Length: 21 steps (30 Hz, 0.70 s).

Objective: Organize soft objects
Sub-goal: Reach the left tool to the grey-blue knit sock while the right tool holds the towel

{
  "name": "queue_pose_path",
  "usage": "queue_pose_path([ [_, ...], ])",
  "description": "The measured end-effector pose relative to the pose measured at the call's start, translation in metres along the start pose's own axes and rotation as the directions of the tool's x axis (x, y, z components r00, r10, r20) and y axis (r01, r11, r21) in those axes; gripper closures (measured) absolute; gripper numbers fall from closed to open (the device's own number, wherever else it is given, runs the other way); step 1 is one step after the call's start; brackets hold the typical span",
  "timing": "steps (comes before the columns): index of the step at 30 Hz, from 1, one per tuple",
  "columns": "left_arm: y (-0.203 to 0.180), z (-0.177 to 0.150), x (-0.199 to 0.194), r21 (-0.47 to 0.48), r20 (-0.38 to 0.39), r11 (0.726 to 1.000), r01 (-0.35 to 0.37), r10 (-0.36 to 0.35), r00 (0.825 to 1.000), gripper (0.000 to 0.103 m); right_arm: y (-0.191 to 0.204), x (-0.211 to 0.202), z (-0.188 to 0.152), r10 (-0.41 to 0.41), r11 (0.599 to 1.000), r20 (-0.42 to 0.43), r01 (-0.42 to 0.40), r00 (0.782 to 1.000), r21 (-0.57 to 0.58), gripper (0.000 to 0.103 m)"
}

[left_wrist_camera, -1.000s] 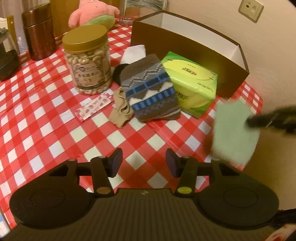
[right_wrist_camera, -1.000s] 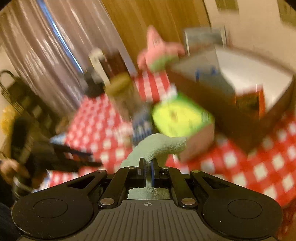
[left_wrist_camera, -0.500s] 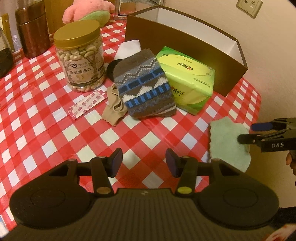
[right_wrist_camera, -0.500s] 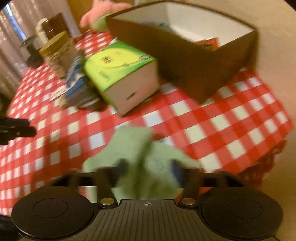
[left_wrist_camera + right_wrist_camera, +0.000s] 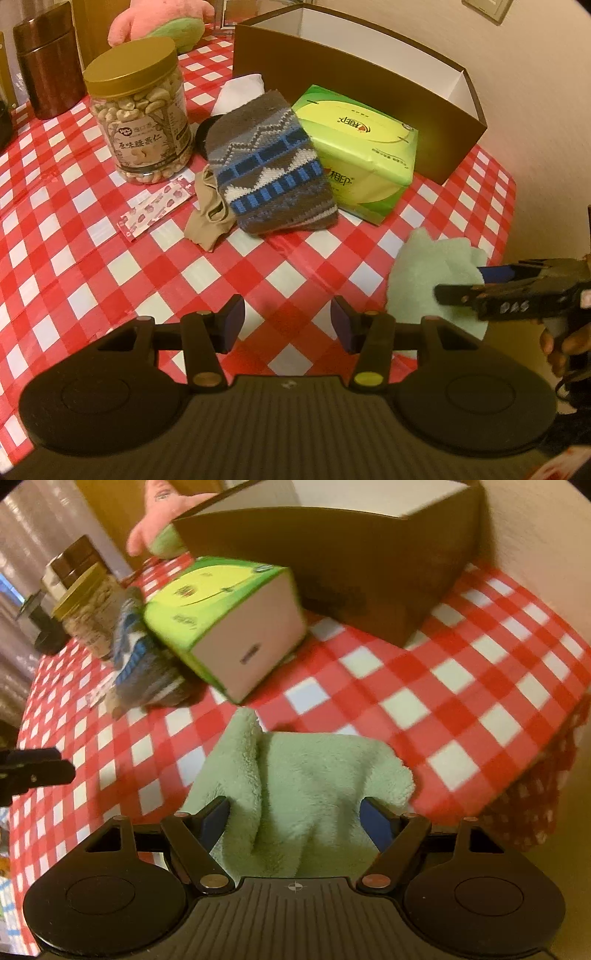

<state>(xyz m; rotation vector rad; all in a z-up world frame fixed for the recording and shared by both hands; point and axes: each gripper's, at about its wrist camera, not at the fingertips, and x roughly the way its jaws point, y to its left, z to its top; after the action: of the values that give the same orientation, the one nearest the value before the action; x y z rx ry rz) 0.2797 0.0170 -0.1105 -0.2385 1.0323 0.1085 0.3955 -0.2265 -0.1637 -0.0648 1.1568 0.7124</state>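
A pale green fleece cloth (image 5: 306, 775) lies crumpled on the red checked tablecloth (image 5: 461, 686) near its right edge. My right gripper (image 5: 293, 812) stands open over the cloth, its pads on either side and not pressing it. In the left wrist view the same cloth (image 5: 424, 266) sits at the right with the right gripper (image 5: 469, 282) above it. My left gripper (image 5: 288, 321) is open over bare tablecloth with nothing between its fingers. A grey and blue knit sock (image 5: 266, 166) and a beige stocking (image 5: 208, 218) lie ahead of it. A pink plush toy (image 5: 155, 22) sits at the back.
An open brown box (image 5: 332, 66) stands at the back right against the wall. A green tissue pack (image 5: 362, 147) lies in front of it. A jar of nuts (image 5: 138, 110), a small sachet (image 5: 155, 206), a white cloth (image 5: 240, 88) and a brown canister (image 5: 48, 59) stand to the left.
The right gripper came down with the green cloth, opened, and the cloth now rests on the table. The left gripper has stayed where it was.
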Motion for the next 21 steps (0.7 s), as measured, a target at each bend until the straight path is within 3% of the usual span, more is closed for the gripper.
queue_pose_path([
  [2, -0.002, 0.0, 0.0, 0.004, 0.009, 1.0, 0.006, -0.006, 1.0, 0.055, 0.012, 0.005, -0.002, -0.027, 0.998, 0.003, 0.027, 1.0, -0.055, 0.031],
  [3, -0.002, 0.0, 0.001, 0.005, 0.011, 1.0, 0.006, -0.006, 1.0, 0.055, 0.016, 0.006, -0.003, -0.025, 0.996, 0.007, 0.026, 1.0, -0.088, 0.049],
  [5, -0.003, 0.001, 0.003, 0.003, 0.019, 1.0, 0.007, -0.007, 1.0, 0.055, 0.022, 0.005, -0.004, 0.0, 0.993, 0.008, 0.001, 1.0, -0.12, 0.072],
  [6, -0.004, 0.002, 0.004, 0.003, 0.024, 1.0, 0.009, -0.009, 1.0, 0.055, 0.023, 0.004, -0.004, 0.019, 0.992, 0.006, -0.018, 1.0, -0.124, 0.077],
  [9, -0.005, 0.007, 0.007, 0.001, 0.036, 1.0, 0.009, -0.009, 0.999, 0.055, 0.021, 0.001, -0.003, 0.029, 0.993, 0.018, -0.027, 0.999, -0.116, 0.084],
  [21, -0.016, 0.049, 0.035, 0.015, 0.091, 1.0, -0.014, 0.013, 0.996, 0.054, -0.003, -0.026, 0.042, -0.066, 0.998, 0.145, 0.066, 0.987, 0.0, 0.084],
])
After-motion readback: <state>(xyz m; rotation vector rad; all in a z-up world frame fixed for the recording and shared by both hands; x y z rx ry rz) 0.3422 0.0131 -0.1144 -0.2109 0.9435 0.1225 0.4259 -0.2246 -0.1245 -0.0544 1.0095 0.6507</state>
